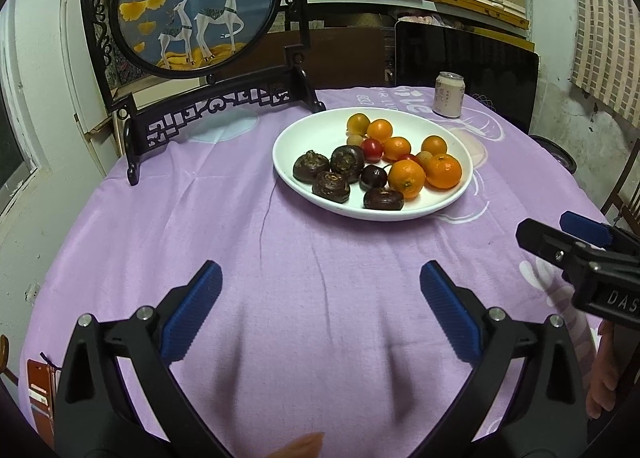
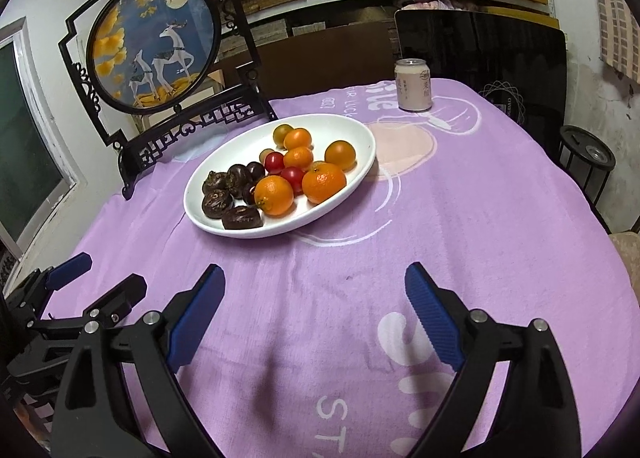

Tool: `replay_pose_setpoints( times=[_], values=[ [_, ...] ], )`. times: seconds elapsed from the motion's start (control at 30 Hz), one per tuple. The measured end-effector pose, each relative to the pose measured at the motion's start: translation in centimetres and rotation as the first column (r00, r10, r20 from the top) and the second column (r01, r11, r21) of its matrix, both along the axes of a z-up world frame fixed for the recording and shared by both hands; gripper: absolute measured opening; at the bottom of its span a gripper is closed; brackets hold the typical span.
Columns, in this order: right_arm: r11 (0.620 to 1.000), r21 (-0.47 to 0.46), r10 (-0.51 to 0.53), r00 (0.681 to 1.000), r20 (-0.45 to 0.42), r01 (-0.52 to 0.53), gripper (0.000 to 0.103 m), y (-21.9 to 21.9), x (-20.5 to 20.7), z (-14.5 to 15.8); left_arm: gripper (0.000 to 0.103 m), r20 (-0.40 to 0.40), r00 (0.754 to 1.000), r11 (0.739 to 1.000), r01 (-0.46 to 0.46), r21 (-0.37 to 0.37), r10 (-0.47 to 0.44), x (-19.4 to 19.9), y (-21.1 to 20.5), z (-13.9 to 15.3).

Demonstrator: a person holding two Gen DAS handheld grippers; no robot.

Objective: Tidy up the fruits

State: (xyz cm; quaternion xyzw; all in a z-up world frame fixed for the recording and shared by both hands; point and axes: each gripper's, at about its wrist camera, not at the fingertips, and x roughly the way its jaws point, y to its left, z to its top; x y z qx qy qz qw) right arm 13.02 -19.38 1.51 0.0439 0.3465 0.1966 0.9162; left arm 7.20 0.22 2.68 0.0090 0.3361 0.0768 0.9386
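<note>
A white oval plate [image 1: 296,134] [image 2: 352,130] sits mid-table on the purple cloth. It holds several oranges [image 1: 406,178] [image 2: 323,182], small red tomatoes [image 1: 372,149] [image 2: 274,162] and dark brown water chestnuts [image 1: 331,186] [image 2: 217,205]. My left gripper [image 1: 320,290] is open and empty, low over the cloth in front of the plate. My right gripper [image 2: 314,290] is open and empty, to the right of the left one; it also shows in the left wrist view [image 1: 560,234]. The left gripper shows at the left edge of the right wrist view [image 2: 96,278].
A black-framed round deer screen [image 1: 192,6] [image 2: 154,46] stands at the back left. A pale drink can [image 1: 449,94] [image 2: 413,85] stands behind the plate. A black panel [image 1: 464,70] leans at the back right. A black stool [image 2: 586,162] stands beyond the table's right edge.
</note>
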Motion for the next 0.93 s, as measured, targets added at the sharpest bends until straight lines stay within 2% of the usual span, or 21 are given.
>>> replay_pose_setpoints(
  times=[0.5, 0.93],
  values=[
    [1.000, -0.021, 0.010, 1.000, 0.002, -0.010, 0.092, 0.19, -0.07, -0.15, 0.101, 0.012, 1.000, 1.000, -0.006, 0.006, 0.006, -0.35, -0.17, 0.00],
    [1.000, -0.026, 0.012, 1.000, -0.001, -0.012, 0.092, 0.40, -0.16, -0.23, 0.101, -0.008, 1.000, 0.999, -0.022, -0.025, 0.021, 0.00, 0.38, -0.19]
  ],
)
